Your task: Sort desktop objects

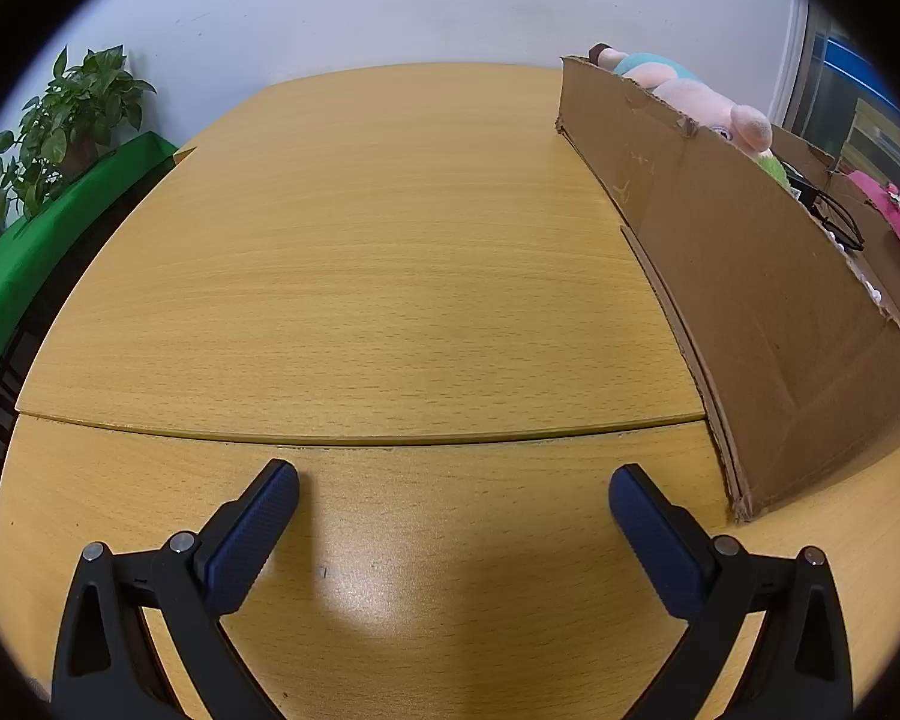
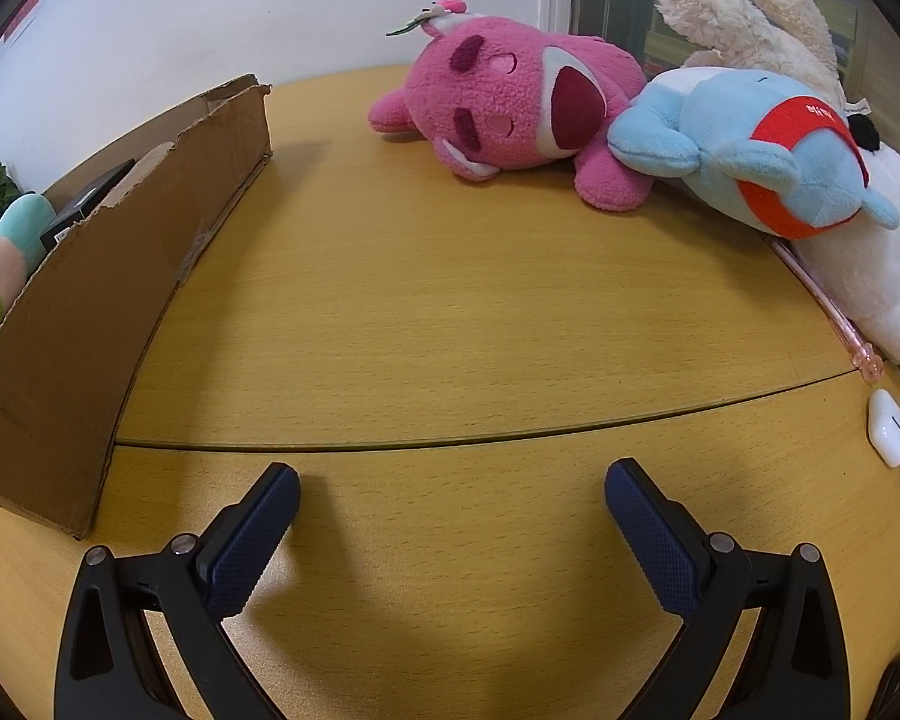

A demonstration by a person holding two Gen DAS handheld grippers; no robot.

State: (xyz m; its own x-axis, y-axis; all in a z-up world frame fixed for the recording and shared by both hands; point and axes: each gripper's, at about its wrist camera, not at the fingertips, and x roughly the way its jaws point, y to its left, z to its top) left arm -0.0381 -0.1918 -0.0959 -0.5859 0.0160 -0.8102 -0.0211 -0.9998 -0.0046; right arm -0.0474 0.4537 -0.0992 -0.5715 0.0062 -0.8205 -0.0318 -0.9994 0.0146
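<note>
Wood-grain tabletop (image 2: 450,312), toys waiting, both tongs released.

Brown cardboard box (image 1: 750,276) stands at centre holding a pink plush; right of it lie a pink plush bear (image 2: 510,102), a blue plush (image 2: 750,150) and a white earbud case (image 2: 887,427). Left tongs (image 1: 453,486) and right tongs (image 2: 452,483) gape empty.

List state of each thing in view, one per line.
left claw: open, empty
right claw: open, empty
cardboard box: open-topped, holds toys and glasses
pink plush: lying on table, outside box
blue plush: lying against pink plush
white earbud case: closed, on table
pink pen: lying flat by the white plush
</note>
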